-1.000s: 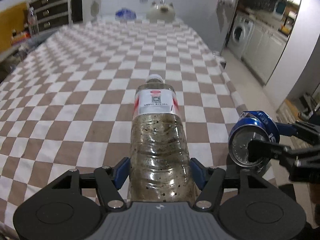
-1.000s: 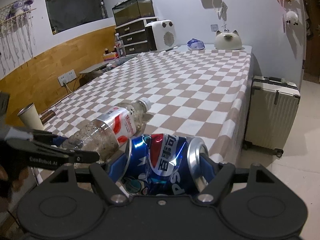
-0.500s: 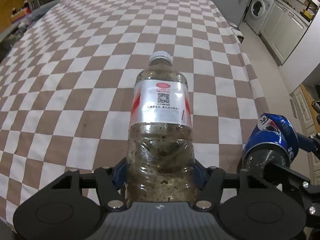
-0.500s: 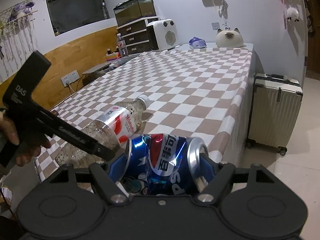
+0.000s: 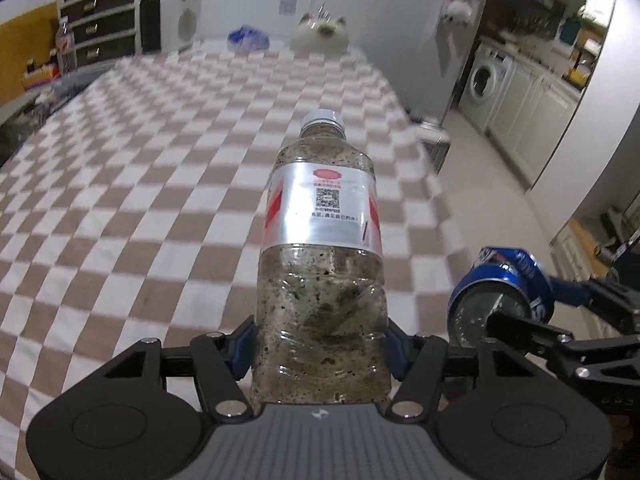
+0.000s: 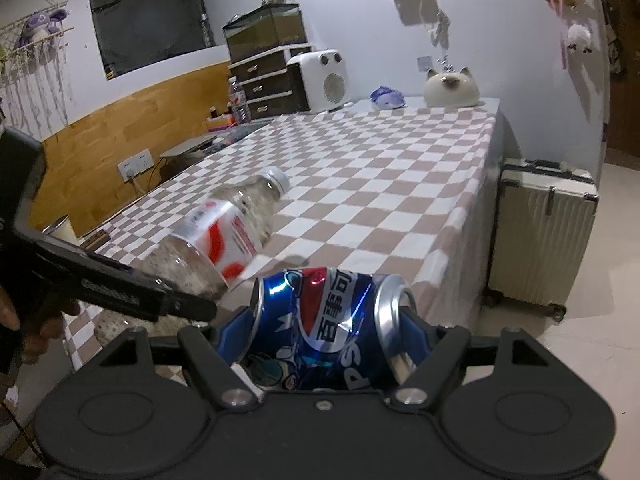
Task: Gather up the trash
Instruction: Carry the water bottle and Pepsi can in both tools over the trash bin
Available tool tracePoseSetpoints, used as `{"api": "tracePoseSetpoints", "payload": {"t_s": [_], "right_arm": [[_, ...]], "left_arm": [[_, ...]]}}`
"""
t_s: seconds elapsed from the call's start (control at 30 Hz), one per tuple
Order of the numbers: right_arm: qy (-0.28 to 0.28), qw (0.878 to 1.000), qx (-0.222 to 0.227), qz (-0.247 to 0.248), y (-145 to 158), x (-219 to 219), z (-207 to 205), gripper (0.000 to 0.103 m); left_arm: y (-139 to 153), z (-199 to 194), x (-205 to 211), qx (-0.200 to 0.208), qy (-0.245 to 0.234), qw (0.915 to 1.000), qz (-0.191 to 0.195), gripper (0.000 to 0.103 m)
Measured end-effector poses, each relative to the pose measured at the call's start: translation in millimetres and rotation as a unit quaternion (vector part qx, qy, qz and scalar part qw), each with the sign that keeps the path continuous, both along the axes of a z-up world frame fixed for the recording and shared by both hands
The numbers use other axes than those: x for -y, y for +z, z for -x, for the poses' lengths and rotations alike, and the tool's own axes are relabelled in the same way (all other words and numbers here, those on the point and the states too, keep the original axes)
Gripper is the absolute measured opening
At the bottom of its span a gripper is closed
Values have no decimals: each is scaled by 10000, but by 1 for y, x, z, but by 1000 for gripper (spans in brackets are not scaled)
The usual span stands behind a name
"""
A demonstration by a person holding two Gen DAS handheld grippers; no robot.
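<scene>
Plastic bottle (image 5: 322,280) sitting clamped between the left jaws at its lower body, white cap pointing away from them, tilting upward; clear wall showing dark specks and grime inside; silver label with red marks and a QR code wrapping its upper half; blue Pepsi can (image 6: 326,332) lying sideways between the right jaws, its ends pressing against them, dented, opened top facing right; in the left wrist view the can (image 5: 502,294) showing just right of the bottle.
</scene>
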State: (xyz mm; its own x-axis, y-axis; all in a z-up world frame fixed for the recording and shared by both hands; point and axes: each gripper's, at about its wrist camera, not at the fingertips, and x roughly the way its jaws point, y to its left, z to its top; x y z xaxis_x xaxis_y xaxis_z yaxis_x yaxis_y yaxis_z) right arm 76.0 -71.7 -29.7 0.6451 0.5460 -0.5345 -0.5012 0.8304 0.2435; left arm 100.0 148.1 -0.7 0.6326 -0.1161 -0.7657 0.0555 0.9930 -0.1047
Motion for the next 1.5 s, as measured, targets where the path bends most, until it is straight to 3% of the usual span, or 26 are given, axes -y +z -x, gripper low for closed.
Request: {"api": "tracePoseSetpoints", "payload": {"t_s": [0.37,0.67,1.2,1.5], "right_arm": [[-806,9960,395,23,19,70,-2,78],[-1514,9873,472,65,13,148,7,78],[-2875,9575,97,201,-40,291,37,78],[-3430,9386,-366,105,-91,348,39,78]], "left_arm": [[15,-11,75,643,-365,9972,90,62],[2,-25,157,790,-892,9925,279,62],[-75,-49,323,320,-1747,9828,506,62],[-138,-69,379,72,-1744,9832,527,63]]}}
